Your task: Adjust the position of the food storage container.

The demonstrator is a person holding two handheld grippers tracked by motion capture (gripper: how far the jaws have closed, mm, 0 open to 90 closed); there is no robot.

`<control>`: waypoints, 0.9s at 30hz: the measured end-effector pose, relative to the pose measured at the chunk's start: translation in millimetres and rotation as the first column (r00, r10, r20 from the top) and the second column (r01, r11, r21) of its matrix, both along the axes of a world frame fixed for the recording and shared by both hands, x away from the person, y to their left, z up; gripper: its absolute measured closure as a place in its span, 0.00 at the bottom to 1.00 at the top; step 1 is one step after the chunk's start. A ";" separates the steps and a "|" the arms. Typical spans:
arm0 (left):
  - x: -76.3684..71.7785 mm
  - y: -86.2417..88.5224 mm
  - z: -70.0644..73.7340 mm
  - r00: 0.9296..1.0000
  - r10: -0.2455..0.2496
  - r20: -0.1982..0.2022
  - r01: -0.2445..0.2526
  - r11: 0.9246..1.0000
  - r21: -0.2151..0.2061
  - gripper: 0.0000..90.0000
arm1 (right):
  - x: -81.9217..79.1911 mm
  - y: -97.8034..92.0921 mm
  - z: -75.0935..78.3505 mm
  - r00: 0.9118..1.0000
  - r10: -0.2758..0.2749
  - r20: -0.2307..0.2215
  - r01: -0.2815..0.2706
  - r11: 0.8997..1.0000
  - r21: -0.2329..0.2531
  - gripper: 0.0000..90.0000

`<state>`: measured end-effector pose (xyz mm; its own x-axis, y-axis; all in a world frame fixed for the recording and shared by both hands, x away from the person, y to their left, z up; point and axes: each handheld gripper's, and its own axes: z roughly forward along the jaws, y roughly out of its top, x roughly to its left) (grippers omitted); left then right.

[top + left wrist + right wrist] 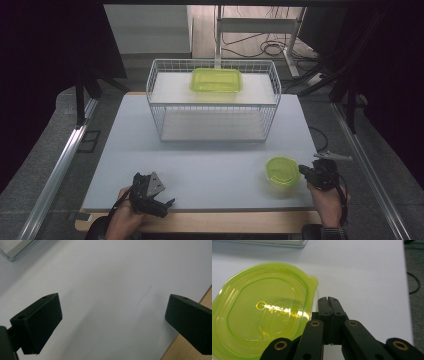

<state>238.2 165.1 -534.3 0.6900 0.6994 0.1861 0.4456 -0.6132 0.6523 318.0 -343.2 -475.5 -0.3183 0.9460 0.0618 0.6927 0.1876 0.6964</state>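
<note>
A small round container with a translucent lime-green lid (282,170) (262,312) rests on the white table top (210,165) at the front right. My right gripper (303,171) (328,299) is shut, its jaws pressed together right beside the lid's right rim with nothing visible between them. A larger rectangular container with the same green lid (216,80) lies on the upper shelf of a white wire rack (155,100) at the back. My left gripper (167,206) (113,312) hangs open over bare table at the front left, holding nothing.
The wire rack's lower shelf (212,127) holds nothing. A wooden table edge (225,221) (192,350) runs along the front. A black cable (413,282) lies off the table's right side. Metal rails (60,170) flank the table.
</note>
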 end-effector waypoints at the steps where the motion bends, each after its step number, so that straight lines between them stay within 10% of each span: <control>1: 0.0 -0.1 -0.1 1.000 0.000 -0.001 0.000 1.000 0.001 0.01 | 0.0 1.7 -0.2 1.000 0.007 -0.001 -0.007 1.000 0.003 0.99; 27: 0.3 -1.4 -1.5 1.000 -0.004 -0.008 0.004 1.000 0.014 0.01 | -5.1 17.4 -23.2 0.988 0.103 -0.112 -0.096 0.993 0.073 0.98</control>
<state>238.5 163.6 -535.9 0.6941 0.6940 0.1910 0.4480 -0.6242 0.6400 312.8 -325.8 -498.6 -0.3976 0.9025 0.1658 0.7496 0.2153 0.6258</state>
